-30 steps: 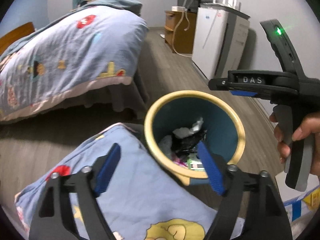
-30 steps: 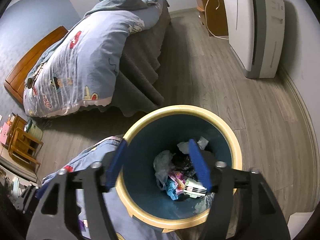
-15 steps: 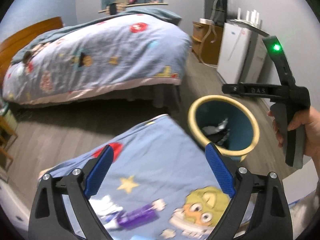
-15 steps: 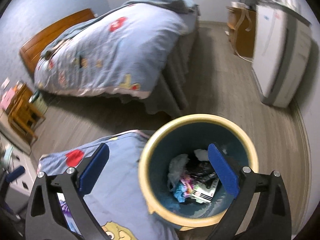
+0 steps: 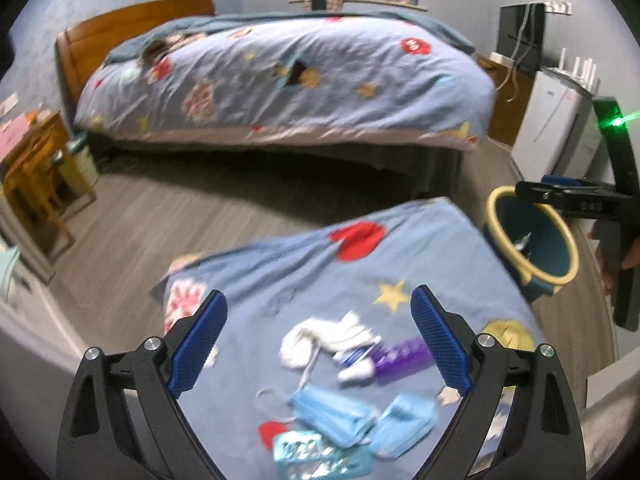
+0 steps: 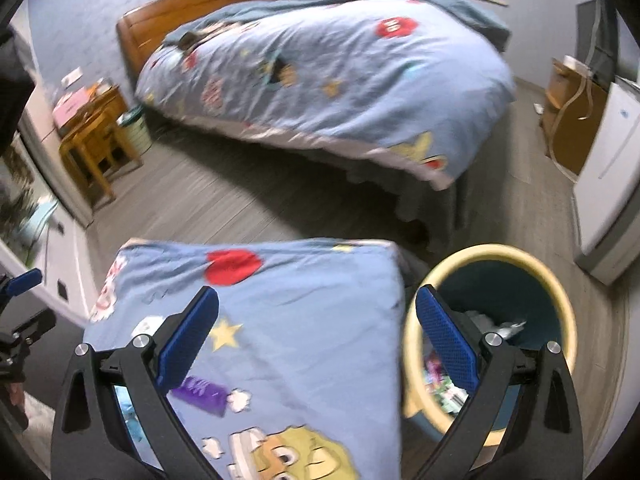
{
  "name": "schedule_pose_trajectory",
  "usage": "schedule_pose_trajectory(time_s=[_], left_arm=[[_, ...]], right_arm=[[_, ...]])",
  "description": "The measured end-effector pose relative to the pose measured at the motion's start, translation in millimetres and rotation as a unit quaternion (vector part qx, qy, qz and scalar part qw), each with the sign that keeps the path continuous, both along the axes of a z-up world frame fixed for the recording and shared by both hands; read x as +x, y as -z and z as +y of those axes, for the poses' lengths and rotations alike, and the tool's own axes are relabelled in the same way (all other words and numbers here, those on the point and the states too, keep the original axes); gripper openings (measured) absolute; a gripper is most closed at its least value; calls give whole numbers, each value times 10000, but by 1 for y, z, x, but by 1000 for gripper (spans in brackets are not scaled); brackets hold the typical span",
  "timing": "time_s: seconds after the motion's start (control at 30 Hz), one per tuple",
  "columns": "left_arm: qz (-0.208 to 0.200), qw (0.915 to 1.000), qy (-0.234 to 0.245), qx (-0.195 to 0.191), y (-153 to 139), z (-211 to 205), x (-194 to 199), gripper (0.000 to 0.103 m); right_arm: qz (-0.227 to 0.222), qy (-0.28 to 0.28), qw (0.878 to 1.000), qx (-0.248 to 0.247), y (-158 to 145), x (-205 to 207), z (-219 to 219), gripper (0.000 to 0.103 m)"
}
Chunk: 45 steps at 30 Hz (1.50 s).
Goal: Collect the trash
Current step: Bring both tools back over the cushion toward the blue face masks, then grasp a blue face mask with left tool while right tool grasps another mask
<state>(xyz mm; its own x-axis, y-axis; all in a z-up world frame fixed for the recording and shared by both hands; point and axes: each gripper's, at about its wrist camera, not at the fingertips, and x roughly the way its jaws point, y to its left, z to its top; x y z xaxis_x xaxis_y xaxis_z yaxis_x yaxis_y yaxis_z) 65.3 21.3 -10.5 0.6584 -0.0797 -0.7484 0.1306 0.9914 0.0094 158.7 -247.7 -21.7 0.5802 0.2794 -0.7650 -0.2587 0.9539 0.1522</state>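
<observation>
A blue cartoon-print cushion point(image 5: 320, 280) fills the foreground, with the yellow-rimmed bin point(image 6: 492, 332) just beside its right edge, trash lying inside. On the cushion's near end lie a white wad point(image 5: 320, 338), a purple wrapper point(image 5: 400, 358), blue face masks point(image 5: 360, 420) and a light-blue blister pack point(image 5: 316, 454). The left gripper point(image 5: 318, 344) hangs wide open and empty above that litter, while the right gripper point(image 6: 316, 338) is spread wide and empty across the cushion's right edge and the bin's rim.

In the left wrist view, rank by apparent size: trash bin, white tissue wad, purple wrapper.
1. trash bin
2. white tissue wad and purple wrapper: look alike; blur and nearness leave it unsure.
</observation>
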Motion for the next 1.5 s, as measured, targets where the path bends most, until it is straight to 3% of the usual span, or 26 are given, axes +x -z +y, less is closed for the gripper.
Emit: schedule_pose_trajectory(time_s=[0.13, 0.27, 0.5, 0.7, 0.93, 1.0, 1.1, 1.17, 1.27, 1.5], left_arm=[[211, 9996, -63, 193, 21, 12, -4, 92], [475, 9979, -55, 443, 41, 20, -6, 92], [1069, 9938, 86, 292, 79, 14, -10, 92], [1498, 9863, 382, 574, 112, -5, -17, 91], [1656, 9835, 353, 638, 119, -5, -17, 89], [1780, 9813, 392, 627, 123, -5, -16, 81], [2021, 9763, 437, 645, 131, -6, -14, 60], [2189, 9728, 485, 587, 136, -5, -13, 32], [2167, 9729, 535, 605, 133, -7, -13, 16], [1634, 9863, 179, 167, 101, 12, -7, 8]], right_arm=[[132, -269, 9991, -307, 7, -7, 34, 97], [265, -313, 9987, -296, 12, -15, 53, 97], [670, -131, 9968, -405, 32, -27, 75, 97], [1032, 134, 9944, -207, 52, -44, 73, 97], [1376, 647, 9882, 188, 74, -76, 67, 95], [1455, 696, 9865, 299, 77, -83, 66, 90], [1514, 617, 9862, 270, 80, -92, 70, 80], [1527, 450, 9872, 115, 84, -96, 77, 74], [1586, 165, 9872, 3, 89, -100, 88, 62], [1578, -560, 9858, -89, 96, -108, 122, 53]])
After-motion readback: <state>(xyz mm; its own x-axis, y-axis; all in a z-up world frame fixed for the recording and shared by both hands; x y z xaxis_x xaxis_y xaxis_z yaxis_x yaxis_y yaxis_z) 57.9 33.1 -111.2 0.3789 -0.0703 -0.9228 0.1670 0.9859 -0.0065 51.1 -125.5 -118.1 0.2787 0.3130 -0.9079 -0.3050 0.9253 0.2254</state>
